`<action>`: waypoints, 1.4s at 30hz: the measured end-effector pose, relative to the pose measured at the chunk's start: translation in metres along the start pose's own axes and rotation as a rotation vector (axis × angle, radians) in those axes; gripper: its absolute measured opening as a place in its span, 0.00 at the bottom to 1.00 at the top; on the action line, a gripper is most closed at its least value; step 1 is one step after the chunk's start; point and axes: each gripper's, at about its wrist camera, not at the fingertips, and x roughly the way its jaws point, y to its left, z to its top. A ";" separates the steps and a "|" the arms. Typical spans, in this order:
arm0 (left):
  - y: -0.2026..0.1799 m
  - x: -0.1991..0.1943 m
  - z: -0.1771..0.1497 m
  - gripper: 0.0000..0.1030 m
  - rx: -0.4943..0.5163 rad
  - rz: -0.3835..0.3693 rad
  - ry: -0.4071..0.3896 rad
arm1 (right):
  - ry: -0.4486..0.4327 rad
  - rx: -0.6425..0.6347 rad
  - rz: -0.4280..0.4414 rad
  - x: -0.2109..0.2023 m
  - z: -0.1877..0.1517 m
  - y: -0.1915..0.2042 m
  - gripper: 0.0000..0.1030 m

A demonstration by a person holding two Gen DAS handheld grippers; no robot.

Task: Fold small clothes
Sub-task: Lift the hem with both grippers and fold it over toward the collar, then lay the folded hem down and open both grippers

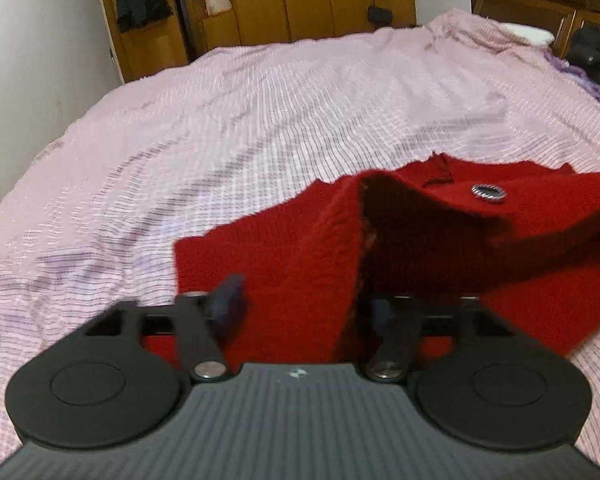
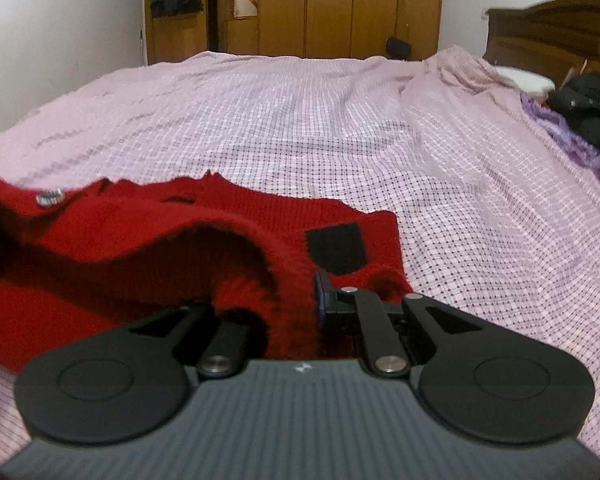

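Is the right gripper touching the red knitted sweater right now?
Touching. The right wrist view shows the right gripper with the red knitted sweater's fuzzy hem bunched between its fingers, pressed against the blue pad.

One red knit garment (image 1: 284, 248), one silver button (image 1: 488, 192), one black patch (image 2: 336, 249), one pink checked bedspread (image 1: 220, 120), one wooden wardrobe (image 2: 332, 4).

Our left tongs (image 1: 300, 308) and right tongs (image 2: 288, 312) looked alike: a grey ribbed body, two round black discs, black link bars pinned with silver screws, blue finger pads (image 2: 320, 294), a small white mark.
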 end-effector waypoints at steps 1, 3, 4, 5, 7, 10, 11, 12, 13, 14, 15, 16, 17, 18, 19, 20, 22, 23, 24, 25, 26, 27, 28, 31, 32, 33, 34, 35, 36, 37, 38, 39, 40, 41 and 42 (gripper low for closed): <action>0.003 -0.007 -0.002 0.81 0.006 0.009 -0.011 | 0.003 0.016 0.013 -0.001 0.001 -0.003 0.14; 0.007 -0.019 -0.007 0.82 0.016 0.019 -0.019 | 0.007 0.042 0.033 -0.005 0.001 -0.008 0.15; 0.010 -0.024 -0.010 0.82 0.015 0.018 -0.016 | 0.008 0.049 0.042 -0.007 0.000 -0.010 0.16; 0.014 -0.030 -0.013 0.82 0.010 0.016 -0.012 | 0.008 0.053 0.047 -0.010 0.000 -0.011 0.16; 0.021 -0.039 -0.019 0.82 0.002 0.014 -0.008 | 0.003 0.055 0.055 -0.017 0.000 -0.013 0.17; 0.028 -0.051 -0.031 0.82 0.015 0.032 0.005 | -0.011 0.061 0.060 -0.027 -0.001 -0.015 0.17; 0.029 -0.054 -0.035 0.82 0.023 0.037 0.007 | -0.019 0.064 0.060 -0.030 -0.001 -0.015 0.17; 0.030 -0.057 -0.039 0.82 0.033 0.042 0.009 | -0.026 0.063 0.058 -0.032 -0.002 -0.015 0.17; 0.030 -0.058 -0.042 0.82 0.044 0.051 0.011 | -0.034 0.059 0.054 -0.034 -0.002 -0.014 0.17; 0.031 -0.059 -0.045 0.82 0.056 0.060 0.011 | -0.039 0.054 0.049 -0.035 -0.003 -0.013 0.17; 0.030 -0.059 -0.047 0.82 0.070 0.071 0.012 | -0.044 0.046 0.044 -0.037 -0.003 -0.012 0.17; 0.030 -0.059 -0.049 0.82 0.084 0.080 0.011 | -0.049 0.039 0.041 -0.038 -0.004 -0.012 0.17; 0.030 -0.059 -0.051 0.82 0.095 0.087 0.008 | -0.054 0.032 0.039 -0.039 -0.005 -0.011 0.17; 0.029 -0.059 -0.053 0.82 0.103 0.086 0.007 | -0.058 0.026 0.037 -0.039 -0.005 -0.011 0.17; 0.030 -0.057 -0.054 0.82 0.107 0.078 0.010 | -0.063 0.023 0.036 -0.039 -0.006 -0.011 0.17; 0.030 -0.056 -0.054 0.81 0.106 0.064 0.007 | -0.066 0.025 0.037 -0.039 -0.006 -0.011 0.17; 0.032 -0.053 -0.052 0.66 0.090 0.014 -0.018 | -0.077 0.038 0.034 -0.040 -0.006 -0.013 0.15; 0.035 -0.050 -0.049 0.55 0.071 -0.008 -0.020 | -0.084 0.043 0.032 -0.040 -0.004 -0.013 0.15; 0.036 -0.047 -0.046 0.51 0.052 -0.018 -0.015 | -0.091 0.047 0.028 -0.041 -0.003 -0.013 0.15; 0.038 -0.043 -0.042 0.49 0.032 -0.014 -0.015 | -0.098 0.050 0.023 -0.041 0.000 -0.013 0.15; 0.040 -0.038 -0.038 0.49 0.017 0.000 -0.021 | -0.099 0.050 0.021 -0.040 0.002 -0.013 0.15; 0.041 -0.033 -0.034 0.49 0.013 0.014 -0.026 | -0.097 0.051 0.016 -0.039 0.005 -0.013 0.15; 0.043 -0.029 -0.029 0.49 0.009 0.029 -0.034 | -0.092 0.053 0.011 -0.036 0.008 -0.013 0.15; 0.049 -0.020 -0.012 0.49 -0.012 0.065 -0.057 | -0.079 0.075 0.003 -0.026 0.018 -0.014 0.17; 0.051 -0.018 -0.007 0.50 -0.021 0.071 -0.063 | -0.078 0.083 0.000 -0.022 0.021 -0.014 0.17; 0.054 -0.017 -0.001 0.50 -0.026 0.073 -0.067 | -0.071 0.089 -0.002 -0.018 0.025 -0.015 0.17; 0.056 -0.017 0.004 0.51 -0.031 0.076 -0.071 | -0.063 0.097 -0.003 -0.014 0.029 -0.016 0.19; 0.058 -0.018 0.009 0.56 -0.034 0.079 -0.075 | -0.053 0.107 -0.006 -0.009 0.034 -0.018 0.21; 0.060 -0.020 0.014 0.59 -0.036 0.084 -0.082 | -0.045 0.120 -0.009 -0.006 0.039 -0.020 0.26; 0.061 -0.023 0.018 0.65 -0.036 0.093 -0.090 | -0.037 0.131 -0.010 -0.004 0.042 -0.022 0.32; 0.062 -0.026 0.022 0.69 -0.034 0.101 -0.099 | -0.029 0.143 -0.013 -0.002 0.046 -0.025 0.34; 0.063 -0.029 0.025 0.71 -0.032 0.107 -0.108 | -0.033 0.153 -0.020 -0.002 0.049 -0.028 0.40; 0.065 -0.032 0.028 0.74 -0.033 0.113 -0.115 | -0.042 0.156 -0.032 -0.003 0.051 -0.030 0.48; 0.066 -0.034 0.030 0.75 -0.038 0.117 -0.119 | -0.052 0.151 -0.047 -0.005 0.053 -0.031 0.52; 0.066 -0.037 0.032 0.75 -0.042 0.118 -0.120 | -0.062 0.141 -0.062 -0.006 0.053 -0.032 0.57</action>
